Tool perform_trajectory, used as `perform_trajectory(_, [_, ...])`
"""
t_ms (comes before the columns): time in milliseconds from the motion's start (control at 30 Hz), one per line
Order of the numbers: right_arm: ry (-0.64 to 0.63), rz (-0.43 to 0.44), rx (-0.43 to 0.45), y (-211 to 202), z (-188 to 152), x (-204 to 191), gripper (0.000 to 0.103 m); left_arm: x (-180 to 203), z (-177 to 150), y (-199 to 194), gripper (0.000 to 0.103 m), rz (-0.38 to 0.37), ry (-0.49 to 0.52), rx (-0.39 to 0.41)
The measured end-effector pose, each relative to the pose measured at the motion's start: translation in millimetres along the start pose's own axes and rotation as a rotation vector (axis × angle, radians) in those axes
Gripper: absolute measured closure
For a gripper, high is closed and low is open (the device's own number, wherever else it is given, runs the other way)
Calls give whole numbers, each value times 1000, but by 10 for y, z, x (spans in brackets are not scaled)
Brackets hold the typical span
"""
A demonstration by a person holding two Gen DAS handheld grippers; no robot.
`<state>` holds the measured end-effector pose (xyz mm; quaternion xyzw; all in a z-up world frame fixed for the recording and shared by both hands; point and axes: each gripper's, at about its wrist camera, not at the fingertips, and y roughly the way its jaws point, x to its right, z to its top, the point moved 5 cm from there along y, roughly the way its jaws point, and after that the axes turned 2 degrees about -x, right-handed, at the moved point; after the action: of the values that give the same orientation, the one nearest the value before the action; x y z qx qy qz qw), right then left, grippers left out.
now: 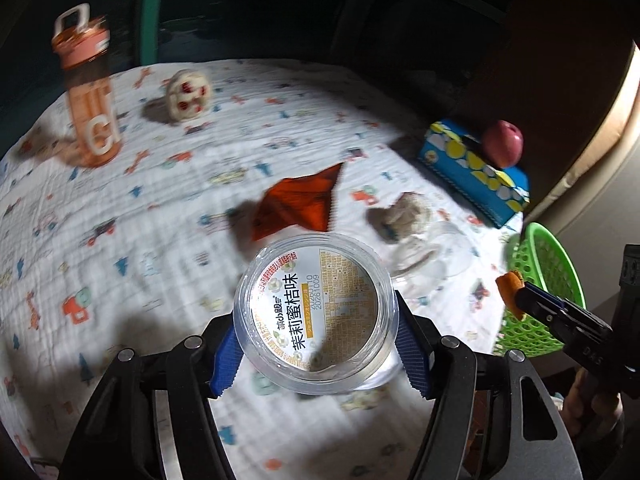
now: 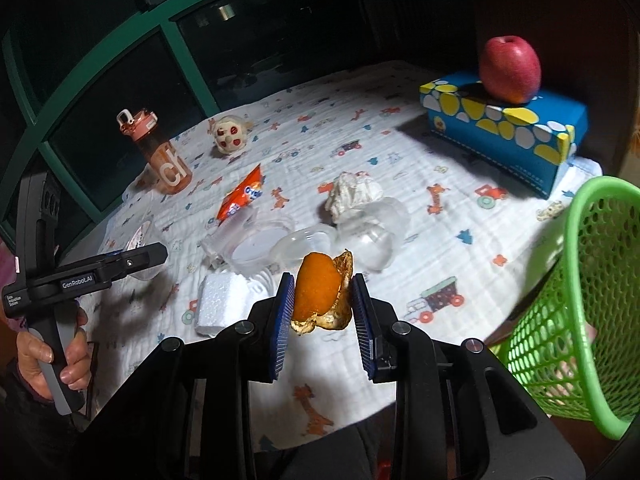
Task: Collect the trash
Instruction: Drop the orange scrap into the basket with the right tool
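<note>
My left gripper is shut on a clear plastic jelly cup with a printed lid, held above the patterned cloth. My right gripper is shut on a piece of orange peel, beside the green mesh basket. In the left wrist view the right gripper with the peel is in front of the basket. On the cloth lie an orange snack wrapper, a crumpled tissue, clear plastic cups and a white foam block.
An orange water bottle and a small toy stand at the far left. A red apple sits on a blue tissue box at the back right. The table ends near the basket.
</note>
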<state>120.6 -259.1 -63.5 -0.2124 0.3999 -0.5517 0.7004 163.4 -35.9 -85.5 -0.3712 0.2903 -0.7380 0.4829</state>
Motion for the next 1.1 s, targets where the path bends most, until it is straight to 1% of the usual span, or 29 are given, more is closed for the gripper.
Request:
perform_trajectory(267, [59,-112,41,-356,-14,628,73,778,144,168,39,-70,116,-21])
perform_trajectory(700, [165,-261,83,-783,-114,1558,73,1860,335,363,39,-146,258,-49])
perform_trajectory(800, [186,-297,84,-863,-157,1753,71,2096,334,387,39,-165,296,-50])
perform_trajectory(967, [229,-331,88,-982,-239,2017,69,2490,320,450,39,-193,367,-49])
perform_trajectory(1033, [247,-338,96,-1034,-277,2095,62,2615,311,483,39,-203,386,-52])
perform_trajectory(1100, [256,-354,104,-1103,-317,2157,60,2747,311,519,39,-214,403,-60])
